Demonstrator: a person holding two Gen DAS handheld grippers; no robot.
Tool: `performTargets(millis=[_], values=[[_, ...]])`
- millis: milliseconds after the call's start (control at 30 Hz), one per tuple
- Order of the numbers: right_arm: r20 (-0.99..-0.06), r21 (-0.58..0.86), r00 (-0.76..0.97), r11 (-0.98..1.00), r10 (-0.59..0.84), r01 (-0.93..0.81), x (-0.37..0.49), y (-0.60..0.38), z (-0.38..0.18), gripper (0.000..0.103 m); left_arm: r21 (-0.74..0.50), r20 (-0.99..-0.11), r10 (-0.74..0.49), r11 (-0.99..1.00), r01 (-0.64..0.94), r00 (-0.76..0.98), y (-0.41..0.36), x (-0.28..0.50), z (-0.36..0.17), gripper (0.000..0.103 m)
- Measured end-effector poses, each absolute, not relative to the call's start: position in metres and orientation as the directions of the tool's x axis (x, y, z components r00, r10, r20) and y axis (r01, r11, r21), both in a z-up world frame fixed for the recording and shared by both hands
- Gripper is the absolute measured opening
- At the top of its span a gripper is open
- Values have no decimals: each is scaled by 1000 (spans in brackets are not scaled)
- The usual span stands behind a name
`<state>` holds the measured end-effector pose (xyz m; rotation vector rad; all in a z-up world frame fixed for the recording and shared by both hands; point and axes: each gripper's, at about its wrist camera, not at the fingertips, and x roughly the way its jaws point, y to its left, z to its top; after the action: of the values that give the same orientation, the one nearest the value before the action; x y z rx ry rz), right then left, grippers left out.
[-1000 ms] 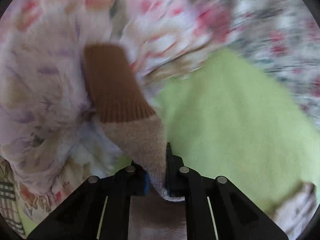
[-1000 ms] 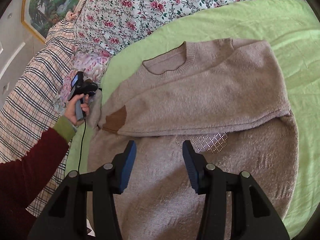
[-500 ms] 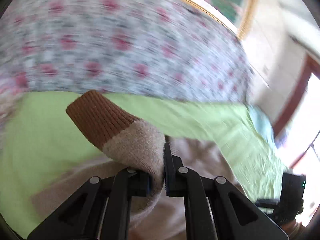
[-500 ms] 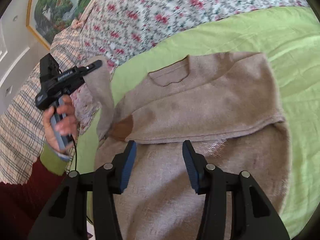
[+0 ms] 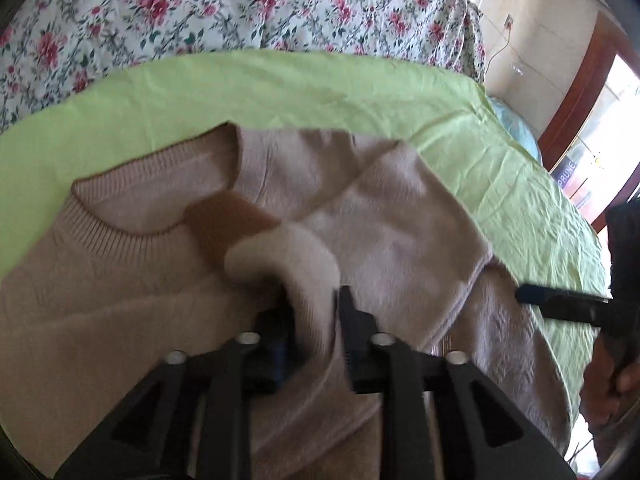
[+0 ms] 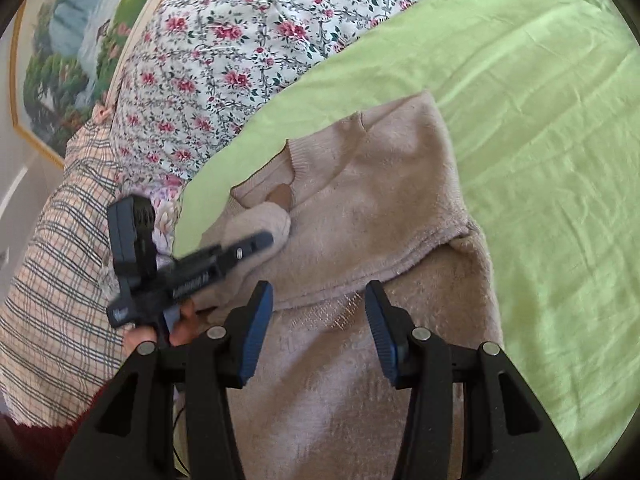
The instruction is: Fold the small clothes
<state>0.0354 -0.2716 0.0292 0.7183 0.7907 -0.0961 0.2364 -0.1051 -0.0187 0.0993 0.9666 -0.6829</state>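
Beige knitted sweater (image 6: 372, 216) spread flat on a lime-green sheet (image 6: 540, 128), neckline toward a flowered quilt (image 6: 240, 52) at the sheet's far edge. One sleeve already folded across the sweater's chest. Second sleeve (image 5: 296, 264), with its brown cuff (image 5: 224, 224) pointing at the sweater's neckline, brought in over the chest from the sweater's left side. Left gripper (image 5: 314, 312) just above the sweater's chest, jaws having just been opening, partly apart now, the sleeve's beige cloth between them and hanging loose; whether the pads touch it cannot be told through the blur. Same gripper seen blurred from the right wrist camera, held in a hand (image 6: 176, 324) in a dark red sleeve, beside a checked cloth (image 6: 60, 280) left of the sweater. Right gripper (image 6: 318, 332) poised over the sweater's lower half, near a sparkly diamond pattern (image 6: 344, 312), blue-padded jaws about halfway apart with nothing between them. Framed landscape picture (image 6: 64, 52) beyond the quilt.
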Motion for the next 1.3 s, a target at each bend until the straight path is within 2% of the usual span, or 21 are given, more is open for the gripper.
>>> performTargets(millis=[33,100,167,267,467,567,667,700,733,833,900,933,1000,1033,1100,1200,1267,1300], values=[[-676,557,713,762,185,331,39,-271,29,49,-213,-783,-488,792,572,386,-97,230,-17,50],[-669,563,715,767,203,308,51,-272,29,49,-210,-771,-487,803,558,410,-77,216,-12,60],[-660,575,714,768,234,281,68,-271,27,49,-213,-760,-487,813,542,431,-50,196,-4,61],[-664,588,698,764,268,266,99,-275,19,49,-176,-769,-422,862,476,480,-11,171,-3,61],[-689,597,650,760,321,257,172,-284,-7,50,-50,-822,-151,979,195,550,82,141,-24,61],[-715,604,600,750,359,270,215,-287,-26,49,-99,-847,-149,987,124,511,112,144,-39,60],[-747,589,545,759,381,276,238,-279,-41,48,-59,-844,-96,995,85,527,115,149,-40,59],[-737,605,541,753,405,260,240,-274,-42,39,-11,-838,-38,999,53,544,114,150,-39,60],[-719,626,544,743,433,235,240,-269,-40,10,20,-838,4,1000,23,545,114,152,-40,58],[-644,616,672,769,365,171,212,-263,-2,10,-12,-845,16,999,-49,534,123,151,-46,60],[-548,646,783,743,295,172,171,-275,23,10,-42,-846,12,995,-89,533,130,148,-50,60],[-558,623,799,750,224,225,156,-280,25,10,-52,-844,12,993,-104,536,132,147,-51,60],[-652,519,755,768,72,376,128,-287,15,10,-80,-842,5,988,-134,540,137,146,-52,60],[-674,501,736,766,54,402,121,-289,7,10,-88,-841,3,986,-143,540,138,146,-52,60],[-703,524,706,738,93,425,107,-293,-14,11,-98,-842,7,981,-165,539,142,146,-50,60],[-690,573,716,685,108,450,88,-297,-26,18,-126,-836,2,973,-196,548,147,144,-47,60],[-664,605,742,648,91,462,76,-303,-30,45,-169,-831,-17,960,-222,556,155,143,-46,60],[-648,621,757,631,80,465,71,-304,-30,51,-198,-825,-27,950,-243,565,161,142,-45,60]])
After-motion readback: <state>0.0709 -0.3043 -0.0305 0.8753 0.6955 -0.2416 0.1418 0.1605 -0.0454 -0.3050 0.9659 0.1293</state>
